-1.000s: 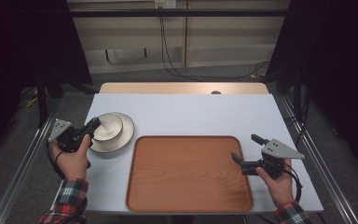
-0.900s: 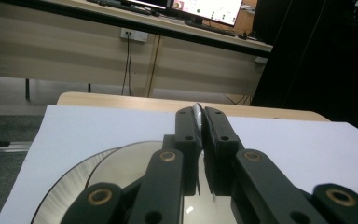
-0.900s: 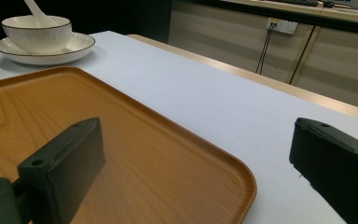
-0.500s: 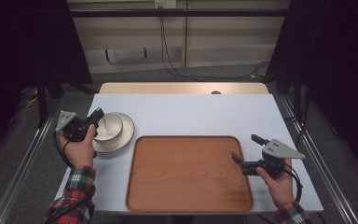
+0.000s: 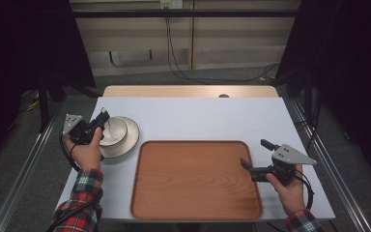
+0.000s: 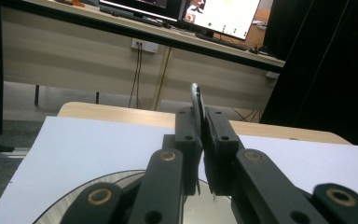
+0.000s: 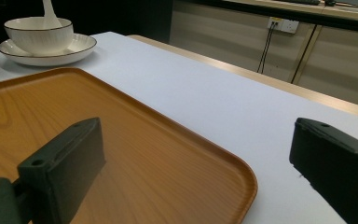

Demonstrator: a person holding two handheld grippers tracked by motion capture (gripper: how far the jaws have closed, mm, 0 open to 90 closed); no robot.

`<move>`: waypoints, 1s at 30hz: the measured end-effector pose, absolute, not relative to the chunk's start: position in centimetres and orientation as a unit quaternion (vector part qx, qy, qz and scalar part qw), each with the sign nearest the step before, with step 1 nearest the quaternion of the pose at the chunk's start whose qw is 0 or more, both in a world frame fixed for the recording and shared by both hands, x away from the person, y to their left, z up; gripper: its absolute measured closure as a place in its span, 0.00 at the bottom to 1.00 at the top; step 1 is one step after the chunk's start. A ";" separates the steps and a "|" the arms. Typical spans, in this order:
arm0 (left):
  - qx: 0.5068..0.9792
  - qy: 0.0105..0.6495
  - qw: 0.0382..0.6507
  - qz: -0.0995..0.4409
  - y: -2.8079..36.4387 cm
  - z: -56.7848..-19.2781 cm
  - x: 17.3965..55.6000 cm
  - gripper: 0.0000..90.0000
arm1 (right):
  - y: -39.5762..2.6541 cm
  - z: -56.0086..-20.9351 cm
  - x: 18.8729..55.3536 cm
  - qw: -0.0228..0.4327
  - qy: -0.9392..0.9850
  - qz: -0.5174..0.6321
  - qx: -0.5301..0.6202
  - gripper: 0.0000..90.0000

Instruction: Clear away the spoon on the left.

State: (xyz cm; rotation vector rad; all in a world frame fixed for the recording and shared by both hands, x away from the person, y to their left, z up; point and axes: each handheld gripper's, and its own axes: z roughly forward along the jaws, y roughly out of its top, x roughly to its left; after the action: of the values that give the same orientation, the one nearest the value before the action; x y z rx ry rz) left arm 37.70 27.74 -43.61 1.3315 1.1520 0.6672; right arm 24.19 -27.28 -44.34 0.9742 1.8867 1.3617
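White table point(image 5: 198, 118) (dim room): left tongs point(image 5: 101, 117) clamp a spoon point(image 6: 196, 100), right tongs point(image 5: 255, 157) gape.

Glossy, seemingly ceramic bowl point(image 7: 38, 33) and plate point(image 7: 77, 48); smooth wood-grain tray point(image 5: 195, 179)

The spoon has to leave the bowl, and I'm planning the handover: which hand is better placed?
Left. Its fingers are shut on the spoon over the bowl; the right gripper is open by the tray.

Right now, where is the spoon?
In the high view the spoon is at the table's left side, held by the left tool over the bowl on its plate.
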 end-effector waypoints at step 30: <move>0.579 0.474 0.614 0.250 28.4 -39.2 36.8 0.95 | -27.3 -44.3 24.1 0.305 0.714 0.513 0.365 0.03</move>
State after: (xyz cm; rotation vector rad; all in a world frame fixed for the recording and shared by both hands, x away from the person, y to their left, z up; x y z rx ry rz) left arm 36.83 28.41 -39.17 1.3354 1.0919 0.5762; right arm 24.09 -27.27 -44.29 0.9674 1.8899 1.3587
